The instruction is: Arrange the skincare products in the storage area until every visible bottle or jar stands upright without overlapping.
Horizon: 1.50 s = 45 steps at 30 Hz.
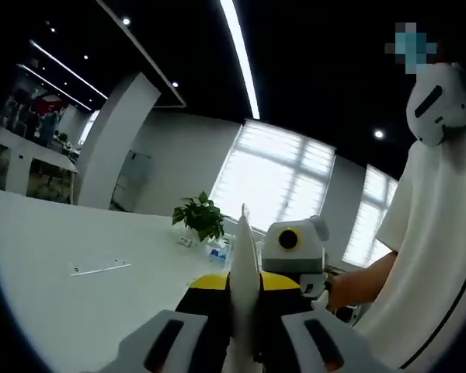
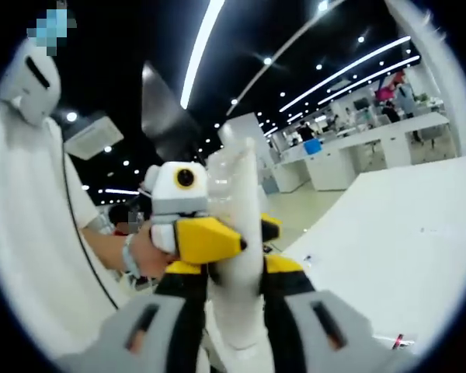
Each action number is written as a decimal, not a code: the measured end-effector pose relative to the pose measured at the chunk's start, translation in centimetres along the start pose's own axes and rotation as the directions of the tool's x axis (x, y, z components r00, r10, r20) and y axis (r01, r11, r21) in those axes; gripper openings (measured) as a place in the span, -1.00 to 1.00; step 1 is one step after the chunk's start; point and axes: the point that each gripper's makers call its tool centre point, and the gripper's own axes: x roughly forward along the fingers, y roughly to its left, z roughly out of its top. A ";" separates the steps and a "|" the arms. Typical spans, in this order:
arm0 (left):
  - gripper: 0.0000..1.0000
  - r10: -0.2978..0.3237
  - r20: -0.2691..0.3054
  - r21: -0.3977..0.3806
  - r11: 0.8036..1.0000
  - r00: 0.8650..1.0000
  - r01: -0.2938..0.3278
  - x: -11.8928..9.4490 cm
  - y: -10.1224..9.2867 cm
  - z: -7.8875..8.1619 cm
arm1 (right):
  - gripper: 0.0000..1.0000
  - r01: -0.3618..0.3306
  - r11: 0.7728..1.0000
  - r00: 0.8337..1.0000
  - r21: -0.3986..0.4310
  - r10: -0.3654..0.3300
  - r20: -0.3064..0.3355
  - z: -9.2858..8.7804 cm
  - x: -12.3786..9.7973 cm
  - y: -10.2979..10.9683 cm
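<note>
My left gripper point(image 1: 244, 233) points up over a white table point(image 1: 70, 311). Its white jaws are pressed together into one narrow spike with nothing between them. Just right of it is my right gripper point(image 1: 293, 247), held by a hand point(image 1: 343, 289). In the right gripper view, my right gripper point(image 2: 234, 179) also stands shut, its pale jaws forming one column. The yellow-tipped left gripper point(image 2: 188, 210) sits close against that column's left side. A few small blurred items point(image 1: 216, 252) lie by a potted plant point(image 1: 200, 217); I cannot tell what they are.
A person in a white shirt point(image 1: 427, 256) stands close beside both grippers. A flat strip point(image 1: 99, 268) lies on the white table point(image 2: 404, 233). A thick pillar point(image 1: 113, 140) and bright windows point(image 1: 272, 183) stand beyond it. Desks point(image 2: 349, 159) fill the far room.
</note>
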 end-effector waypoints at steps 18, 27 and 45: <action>-0.80 0.251 0.064 0.003 0.968 0.966 -0.252 1.1 4.0 1.2 | -0.32 0.288 0.957 0.955 -0.032 -0.290 -0.064 -0.5 0.0 -4.1; -0.80 0.305 0.085 0.002 0.952 0.949 -0.306 0.7 5.0 1.5 | -0.39 0.306 0.951 0.947 -0.042 -0.309 -0.088 -0.4 0.7 -4.8; -0.81 0.321 0.014 0.017 0.947 0.947 -0.321 -0.4 4.1 -0.6 | -0.39 0.265 0.919 0.910 -0.292 -0.339 -0.238 -3.1 0.2 -4.5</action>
